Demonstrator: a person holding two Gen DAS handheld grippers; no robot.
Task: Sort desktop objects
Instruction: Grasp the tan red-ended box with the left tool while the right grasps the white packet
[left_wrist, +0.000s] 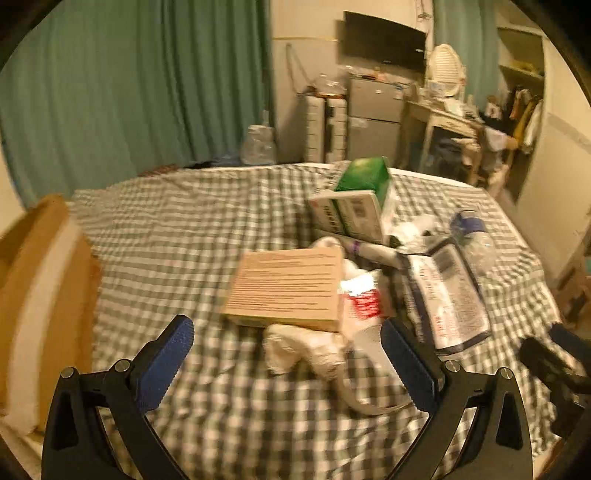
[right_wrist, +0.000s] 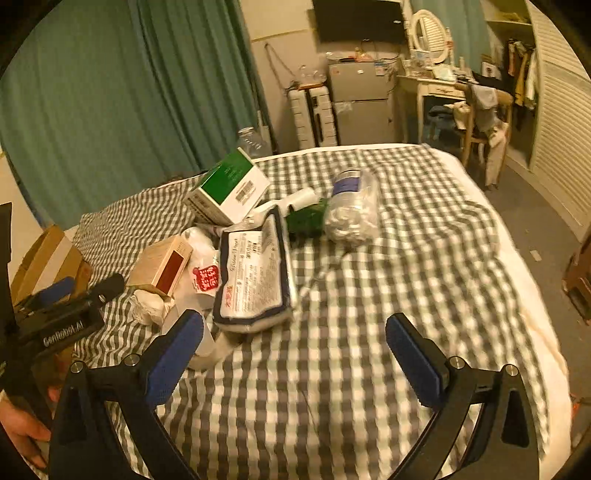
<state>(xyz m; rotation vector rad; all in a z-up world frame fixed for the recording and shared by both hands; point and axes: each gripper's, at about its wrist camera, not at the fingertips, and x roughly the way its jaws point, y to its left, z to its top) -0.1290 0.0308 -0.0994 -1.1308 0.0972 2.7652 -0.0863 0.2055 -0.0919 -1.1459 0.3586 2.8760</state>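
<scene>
A pile of objects lies on a checked bedspread (left_wrist: 192, 229). A tan flat box (left_wrist: 286, 286) lies nearest my left gripper (left_wrist: 286, 363), which is open and empty just before it, above a crumpled white cloth (left_wrist: 306, 350). Behind are a green and white box (left_wrist: 364, 199), a flat white packet (left_wrist: 448, 295), a red and white bag (left_wrist: 364, 301) and a clear bottle (left_wrist: 476, 240). My right gripper (right_wrist: 295, 358) is open and empty over bare bedspread (right_wrist: 369, 295), right of the white packet (right_wrist: 255, 277). The green and white box (right_wrist: 229, 188), tan box (right_wrist: 162, 266) and clear bottle (right_wrist: 352, 206) show there too.
An open cardboard box (left_wrist: 40, 295) stands at the left edge of the bed, also in the right wrist view (right_wrist: 44, 258). Green curtains (left_wrist: 129, 92), a small fridge (right_wrist: 360, 99), a dressing table (right_wrist: 432, 92) and a chair (right_wrist: 484, 114) stand beyond the bed.
</scene>
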